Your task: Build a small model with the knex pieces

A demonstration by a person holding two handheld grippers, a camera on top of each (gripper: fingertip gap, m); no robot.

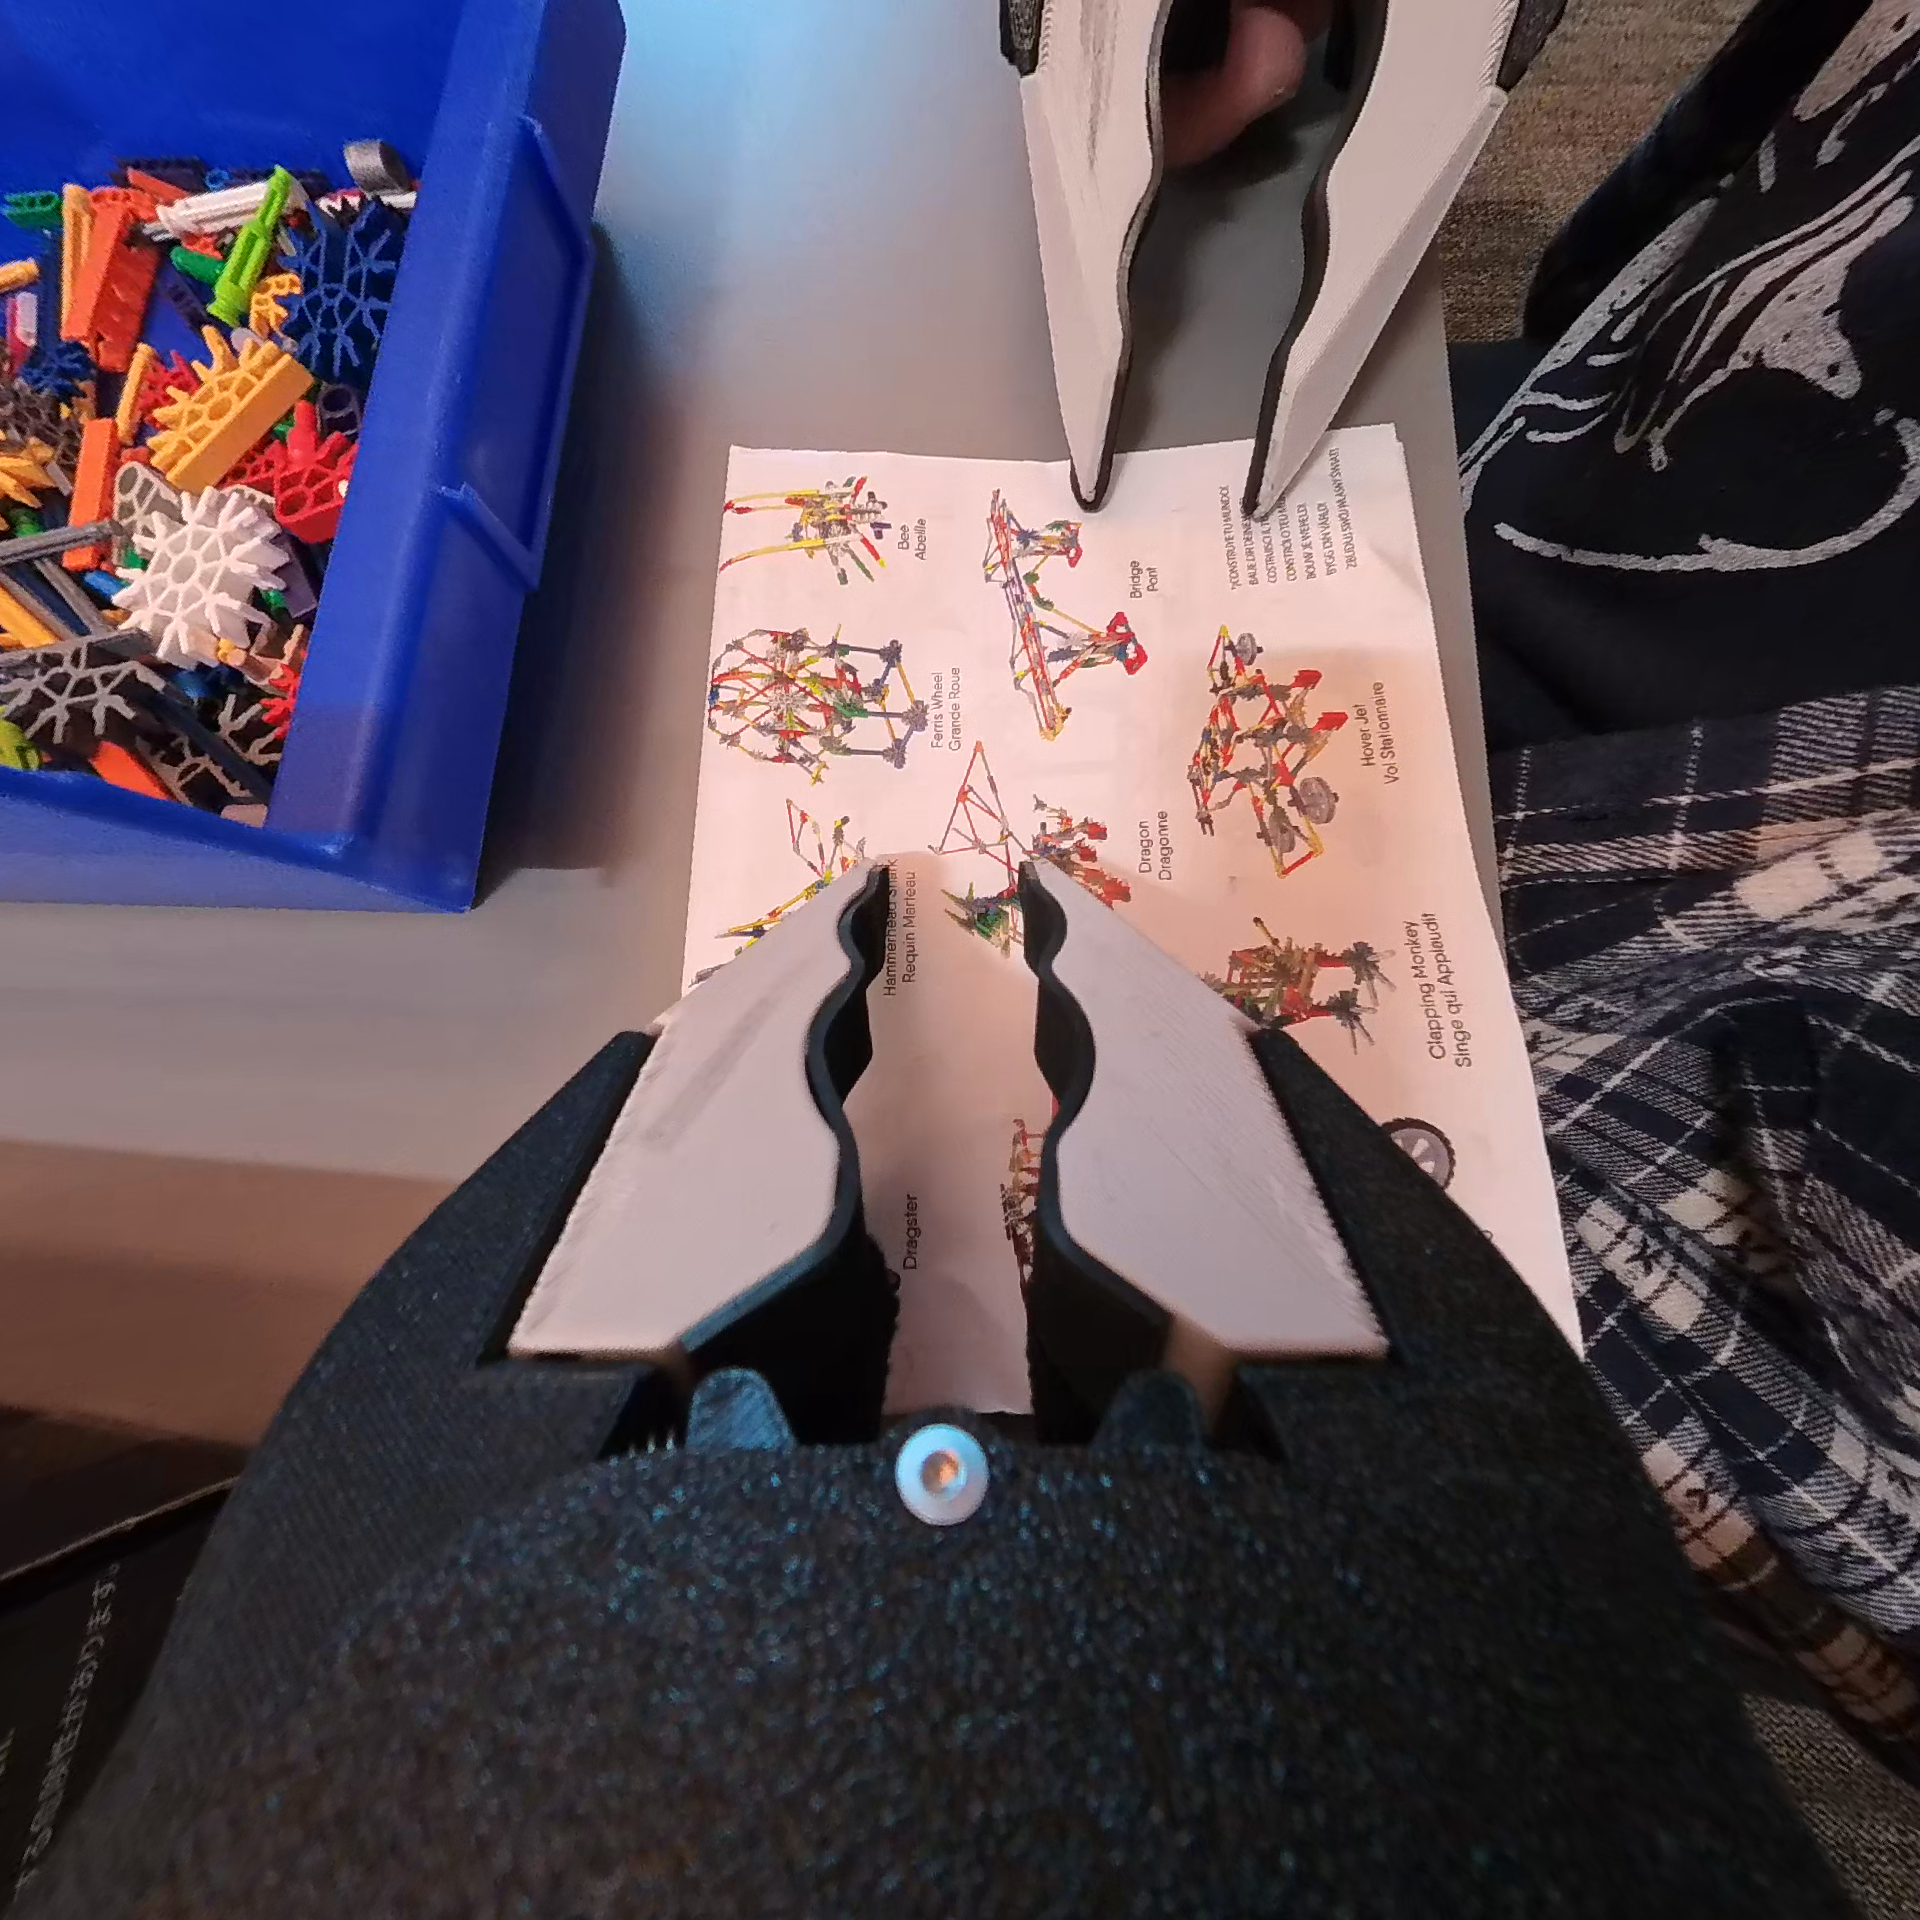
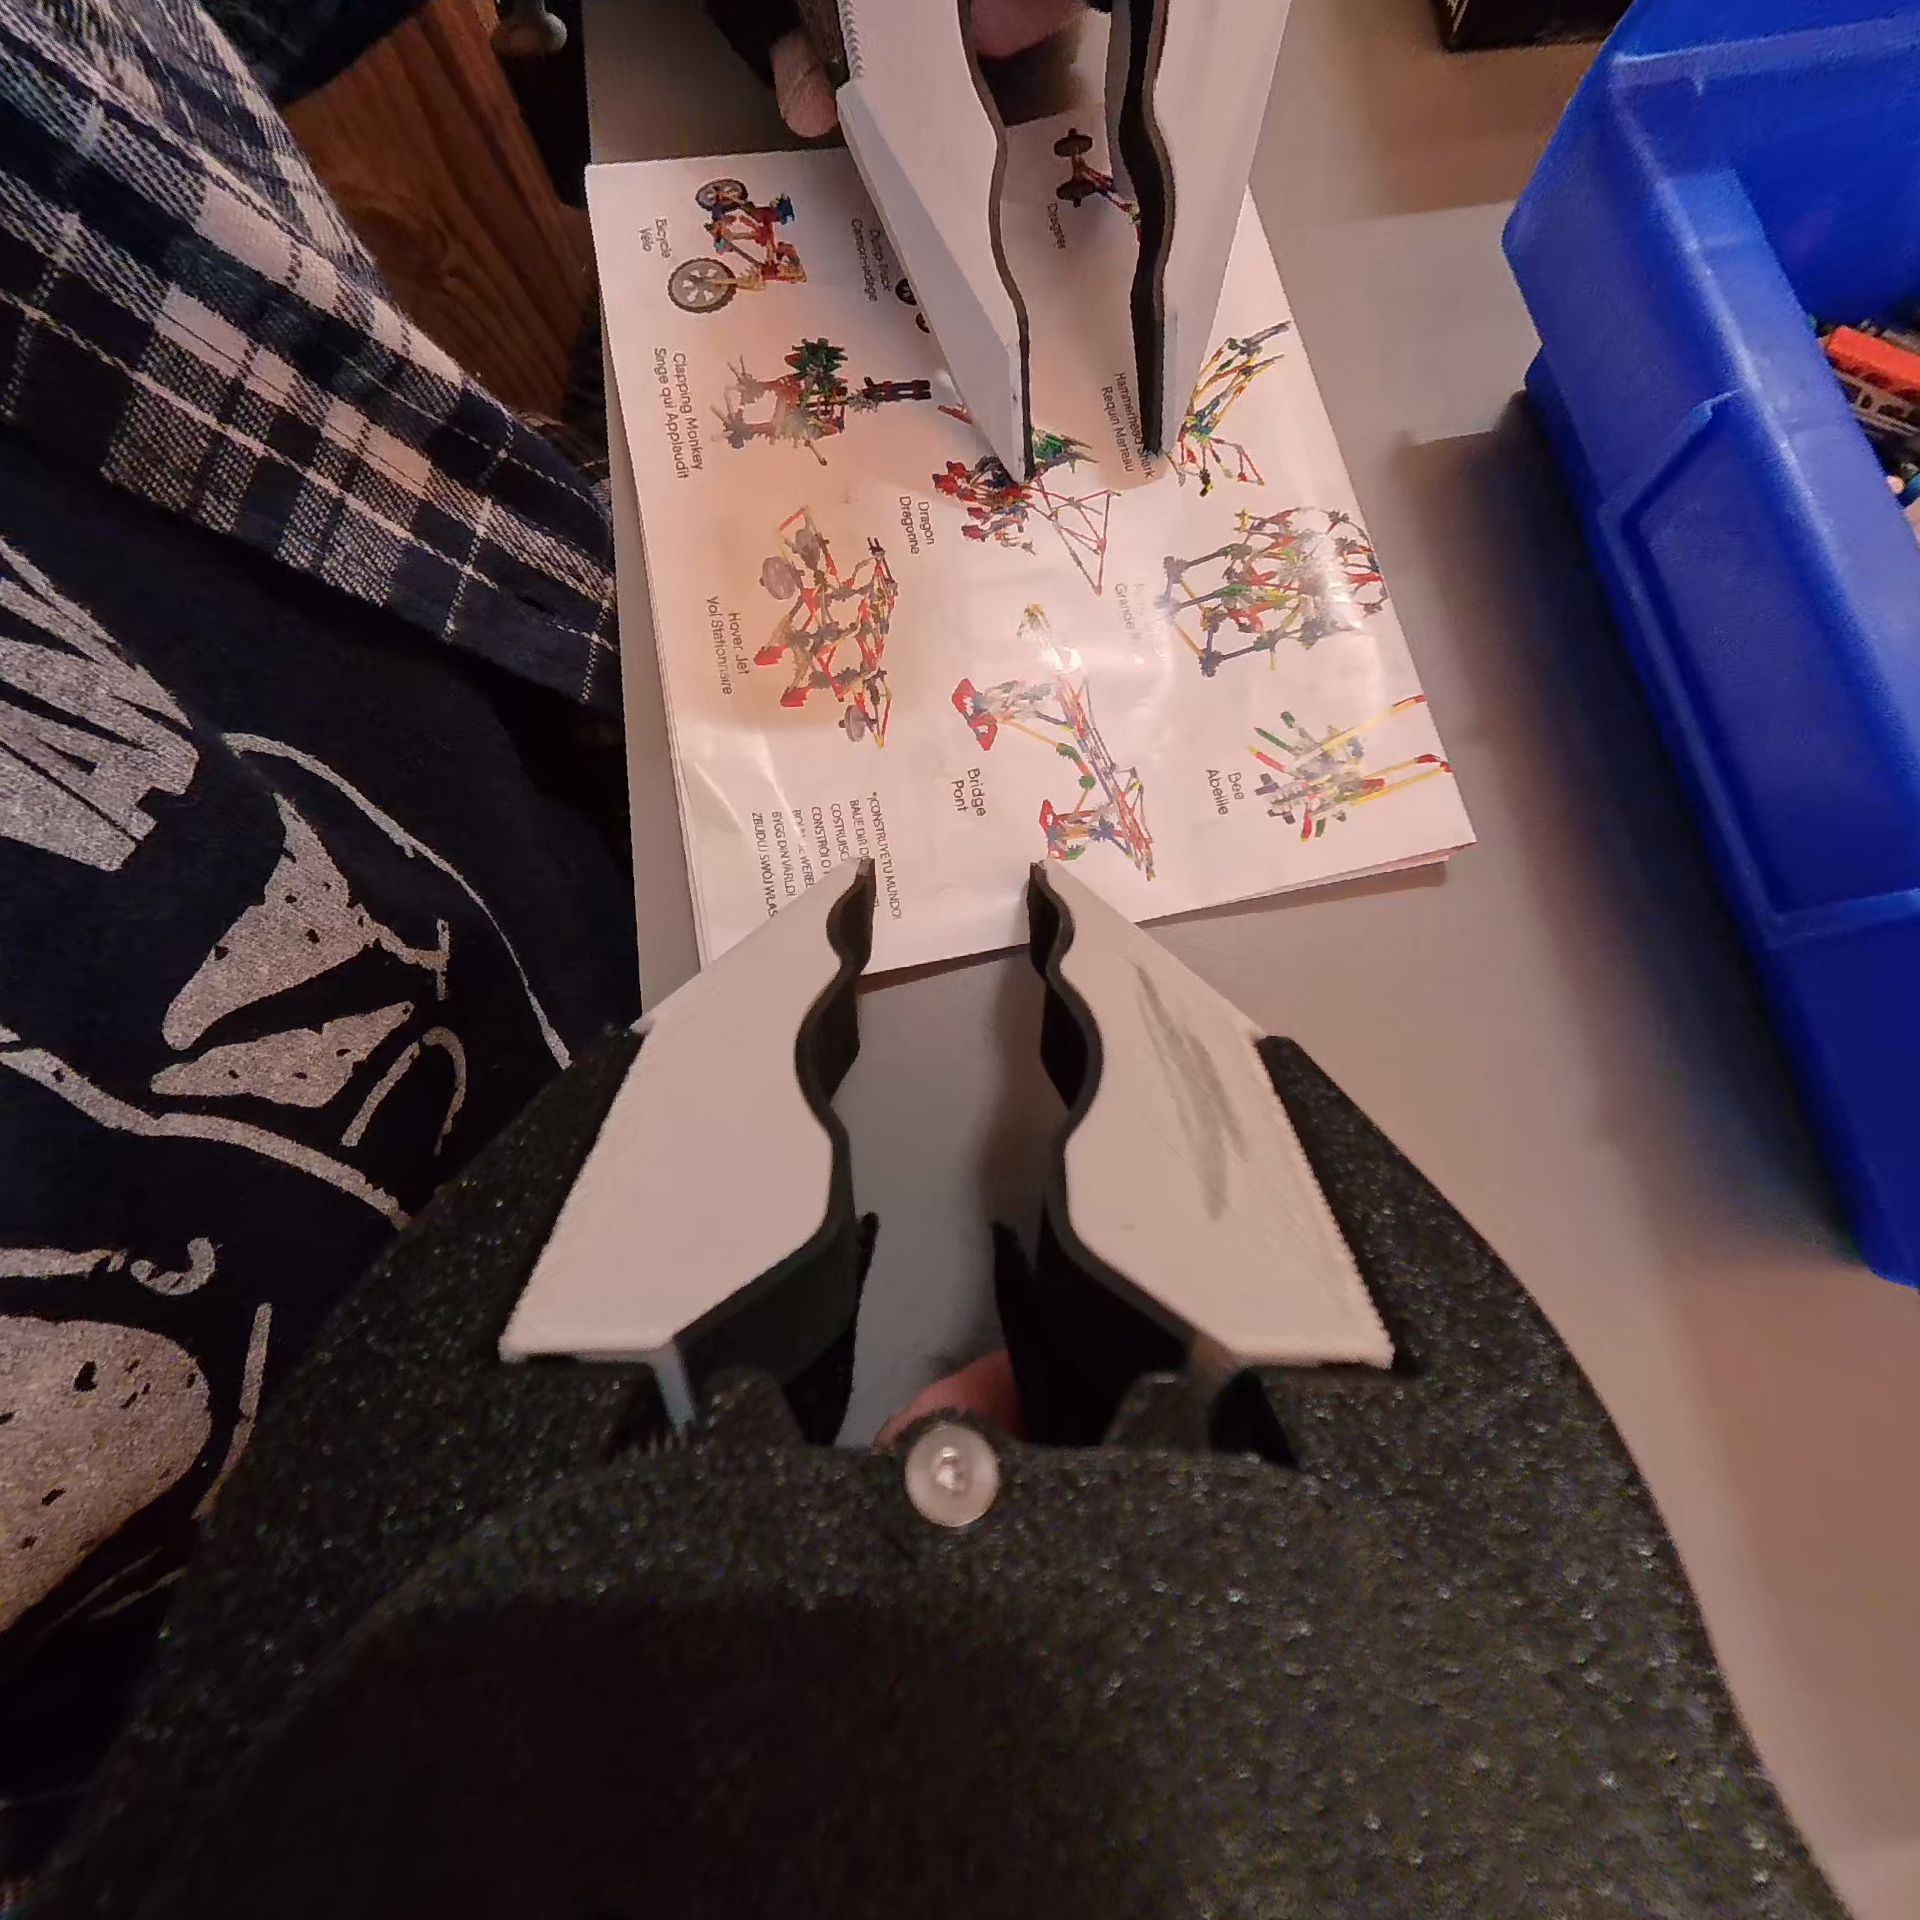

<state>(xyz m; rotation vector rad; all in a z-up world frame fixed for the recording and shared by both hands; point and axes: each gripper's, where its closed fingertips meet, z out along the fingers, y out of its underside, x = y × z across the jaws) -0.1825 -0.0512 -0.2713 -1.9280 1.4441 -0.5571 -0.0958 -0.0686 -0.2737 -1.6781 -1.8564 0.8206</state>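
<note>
On the booklet (image 1: 1132, 727), both grippers' parted fingers (image 1: 1081, 488) rest.

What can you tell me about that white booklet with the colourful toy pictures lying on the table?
The booklet is a thin, glossy stack of white pages lying flat near the edge of a grey table, beside a blue bin of plastic pieces. Its top page shows small colourful pictures of built models with captions. The left gripper stands open with its tips at the middle of the page; the right gripper is open with its tips at one short edge. Light glares off the page.
</note>
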